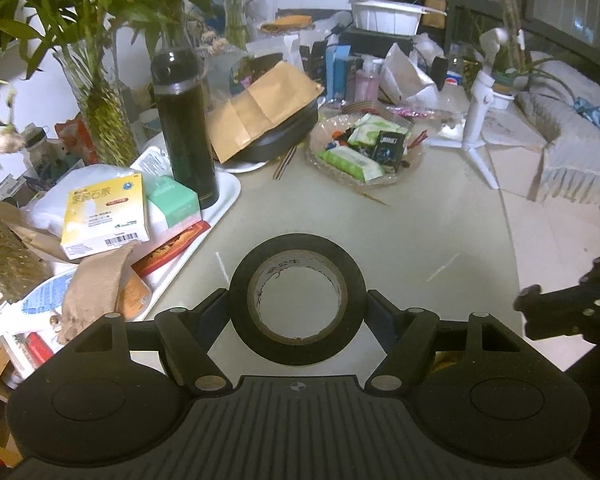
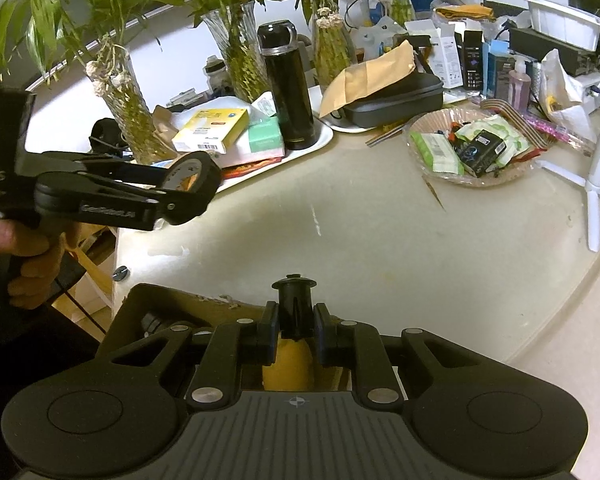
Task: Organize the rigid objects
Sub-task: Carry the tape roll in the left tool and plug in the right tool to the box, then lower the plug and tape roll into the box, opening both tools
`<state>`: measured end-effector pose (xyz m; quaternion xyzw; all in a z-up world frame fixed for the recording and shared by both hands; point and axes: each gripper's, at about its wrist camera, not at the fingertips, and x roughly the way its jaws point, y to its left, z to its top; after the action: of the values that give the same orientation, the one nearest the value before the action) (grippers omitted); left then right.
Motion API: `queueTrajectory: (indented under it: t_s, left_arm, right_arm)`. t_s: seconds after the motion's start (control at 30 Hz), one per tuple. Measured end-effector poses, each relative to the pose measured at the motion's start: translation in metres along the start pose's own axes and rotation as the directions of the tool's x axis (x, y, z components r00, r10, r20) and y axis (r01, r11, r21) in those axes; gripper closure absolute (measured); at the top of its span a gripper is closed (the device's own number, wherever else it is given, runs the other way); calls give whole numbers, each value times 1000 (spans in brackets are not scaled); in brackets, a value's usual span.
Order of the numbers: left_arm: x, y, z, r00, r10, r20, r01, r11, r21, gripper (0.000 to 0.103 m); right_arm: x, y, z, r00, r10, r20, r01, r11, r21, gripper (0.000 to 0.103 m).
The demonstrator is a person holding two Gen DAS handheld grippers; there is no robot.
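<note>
Tabletop [image 1: 440, 220] lies bare at twelve o'clock; left tongs [image 1: 298, 304] grip a glossy black tape roll [image 1: 244, 300], right tongs [image 2: 294, 330] pinch a black-capped yellow bottle [image 2: 294, 308].

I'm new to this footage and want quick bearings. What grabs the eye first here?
First, the black tape roll clamped in the left claw, held above the bare pale table. Next, the right claw shut on a black-capped yellow bottle at the table's near edge. Behind, a tall black flask stands on a cluttered white tray.
</note>
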<state>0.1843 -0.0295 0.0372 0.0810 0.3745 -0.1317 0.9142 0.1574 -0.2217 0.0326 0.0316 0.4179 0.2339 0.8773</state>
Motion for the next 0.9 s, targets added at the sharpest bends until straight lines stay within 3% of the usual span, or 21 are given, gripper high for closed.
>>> queueTrajectory:
  t_s: [0.57,0.9]
  left_arm:
    - [-48,-8,-23,999,-23,30,23,1000,-15,31]
    - [-60,-10,-45,999,-37,9,38,999,-23,31]
  right_arm:
    - [-20,17,5,999,-42,26,43,998,-35,82]
    - [-3,34,-6,989,9,-149,-28,992,-126,82]
